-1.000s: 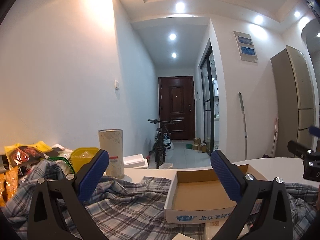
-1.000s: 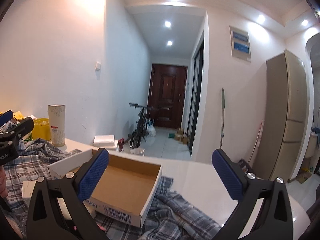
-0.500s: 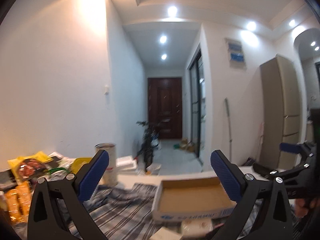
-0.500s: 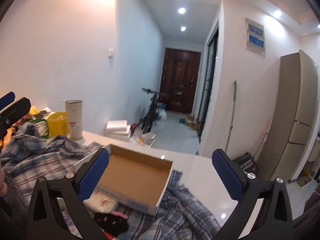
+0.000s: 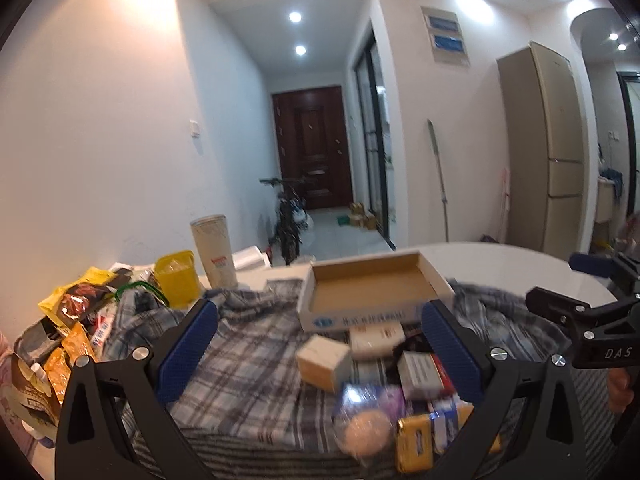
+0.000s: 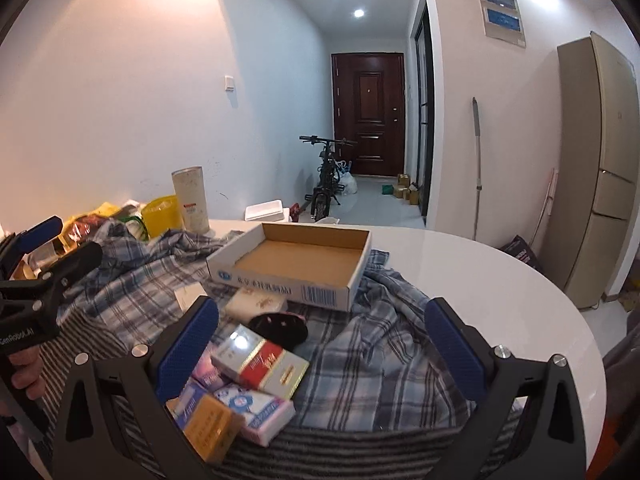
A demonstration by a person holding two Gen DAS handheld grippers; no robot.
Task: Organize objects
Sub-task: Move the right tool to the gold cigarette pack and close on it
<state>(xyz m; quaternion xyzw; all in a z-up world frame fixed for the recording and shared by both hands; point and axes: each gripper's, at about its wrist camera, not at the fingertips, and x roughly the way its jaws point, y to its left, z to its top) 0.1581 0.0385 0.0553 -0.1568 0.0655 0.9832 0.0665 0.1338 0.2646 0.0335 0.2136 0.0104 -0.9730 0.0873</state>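
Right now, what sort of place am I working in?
Most likely a lived-in apartment, at a white table off the entry hall: a dark front door with a bicycle parked before it, and a tall fridge to the right.

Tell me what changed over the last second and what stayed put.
Both grippers pulled back and tilted down: the left gripper and right gripper now look over a pile of small packets on the plaid shirt before the cardboard tray. Nothing was grasped or released. Tray, shirt and tall canister stayed put.
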